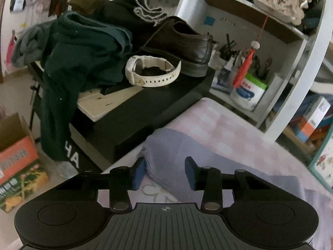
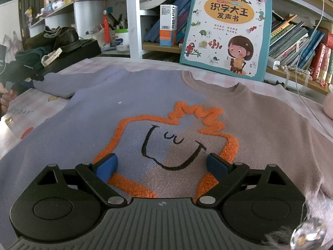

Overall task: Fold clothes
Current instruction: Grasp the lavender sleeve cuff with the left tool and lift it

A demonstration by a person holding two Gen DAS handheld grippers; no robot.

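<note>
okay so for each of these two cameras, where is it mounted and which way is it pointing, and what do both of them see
Left wrist: on the left gripper, aimed down at the sweater's purple sleeve lying between its open fingers, black box beyond.
Right wrist: on the right gripper, open above the sweater, facing the bookshelf; a hand shows at the left edge.
Shared: the sweater, brown shoe, white watch.

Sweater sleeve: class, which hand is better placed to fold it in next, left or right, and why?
Left. The left gripper already has the purple sleeve end between its fingers; the right gripper hovers open over the sweater chest.
</note>
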